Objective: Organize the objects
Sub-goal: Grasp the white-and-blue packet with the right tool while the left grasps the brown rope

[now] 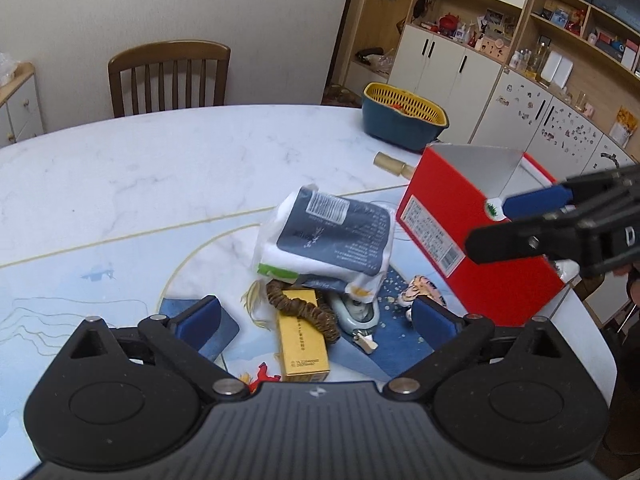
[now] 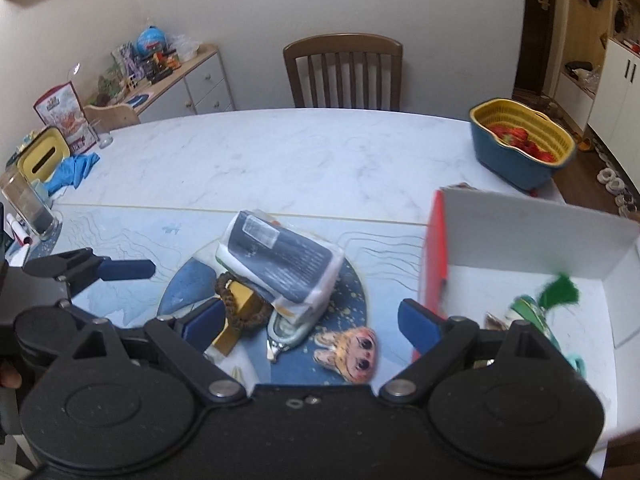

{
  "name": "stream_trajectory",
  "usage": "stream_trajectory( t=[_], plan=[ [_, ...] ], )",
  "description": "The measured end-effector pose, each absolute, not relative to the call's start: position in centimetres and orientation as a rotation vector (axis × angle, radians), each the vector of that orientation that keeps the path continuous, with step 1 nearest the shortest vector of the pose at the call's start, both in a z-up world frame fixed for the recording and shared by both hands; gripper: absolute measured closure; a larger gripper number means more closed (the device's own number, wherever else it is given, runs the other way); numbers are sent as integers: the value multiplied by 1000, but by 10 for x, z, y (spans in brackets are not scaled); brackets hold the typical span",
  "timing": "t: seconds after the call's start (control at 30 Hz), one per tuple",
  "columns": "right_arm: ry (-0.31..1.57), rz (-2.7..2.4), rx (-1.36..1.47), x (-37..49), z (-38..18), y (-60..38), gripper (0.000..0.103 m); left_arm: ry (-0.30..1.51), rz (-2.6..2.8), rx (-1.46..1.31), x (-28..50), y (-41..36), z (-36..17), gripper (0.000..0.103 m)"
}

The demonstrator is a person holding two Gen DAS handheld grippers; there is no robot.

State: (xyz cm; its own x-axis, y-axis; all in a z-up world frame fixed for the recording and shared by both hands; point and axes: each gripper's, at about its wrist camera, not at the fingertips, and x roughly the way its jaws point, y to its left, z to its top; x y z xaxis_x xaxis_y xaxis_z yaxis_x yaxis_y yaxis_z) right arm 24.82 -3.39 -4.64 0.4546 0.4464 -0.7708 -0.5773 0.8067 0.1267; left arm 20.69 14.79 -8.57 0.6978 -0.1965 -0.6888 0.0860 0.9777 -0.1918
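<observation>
Marble table point(image 1: 160, 168) lies bare beyond our left gripper point(image 1: 316, 316) and right gripper point(image 2: 310, 320); both jaws apart, clutter between, red box point(image 1: 472, 232) edge beside.

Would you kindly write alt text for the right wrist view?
An open hand-held gripper hovers over a pile on a marble table: a dark wipes pack, bead bracelet and doll-face charm. An open red box stands right.
</observation>
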Motion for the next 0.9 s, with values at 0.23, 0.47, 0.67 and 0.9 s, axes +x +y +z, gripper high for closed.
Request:
stream_trajectory(
  t=[0.23,0.47,0.67,0.9],
  plan=[
    [902,641,-254,275,-59,-2,11,808,-165,-142,223,149,-105,1],
    [902,673,-369,296,-78,24,12,829,-151,-144,239,148,-120,1],
    [902,710,-443,301,-92,40,18,835,-142,-175,247,154,-126,6],
    [906,764,-439,306,-98,50,28,881,-153,-239,254,162,-132,37]
  ],
)
